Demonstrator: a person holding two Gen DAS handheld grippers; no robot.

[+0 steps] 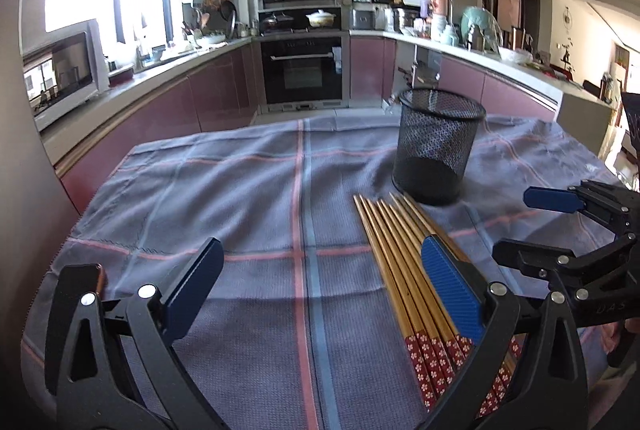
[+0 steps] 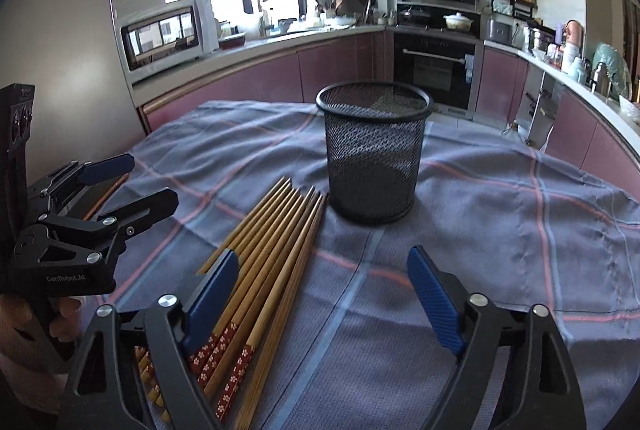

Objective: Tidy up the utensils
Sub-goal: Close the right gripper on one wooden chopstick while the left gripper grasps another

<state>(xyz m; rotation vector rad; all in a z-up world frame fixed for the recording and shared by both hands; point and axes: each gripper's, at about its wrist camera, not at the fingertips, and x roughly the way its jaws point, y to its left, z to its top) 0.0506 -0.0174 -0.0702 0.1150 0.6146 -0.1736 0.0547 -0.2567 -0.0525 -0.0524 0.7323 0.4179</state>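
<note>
Several bamboo chopsticks [image 1: 400,254] with red flowered ends lie side by side on the checked cloth [image 1: 240,210]; they also show in the right wrist view [image 2: 272,242]. A black mesh cup [image 1: 436,146] stands upright and empty just beyond their tips, also in the right wrist view [image 2: 374,154]. My left gripper [image 1: 320,270] is open and empty, its right finger over the chopsticks. My right gripper [image 2: 320,278] is open and empty, its left finger over the chopsticks. Each gripper shows in the other's view, the right one [image 1: 532,226] and the left one [image 2: 136,182].
The grey-blue cloth with pink lines [image 2: 500,230] covers the table. Behind it runs a kitchen counter with a microwave [image 2: 164,34], an oven [image 1: 302,68] and dishes. The table's far edge lies just behind the cup.
</note>
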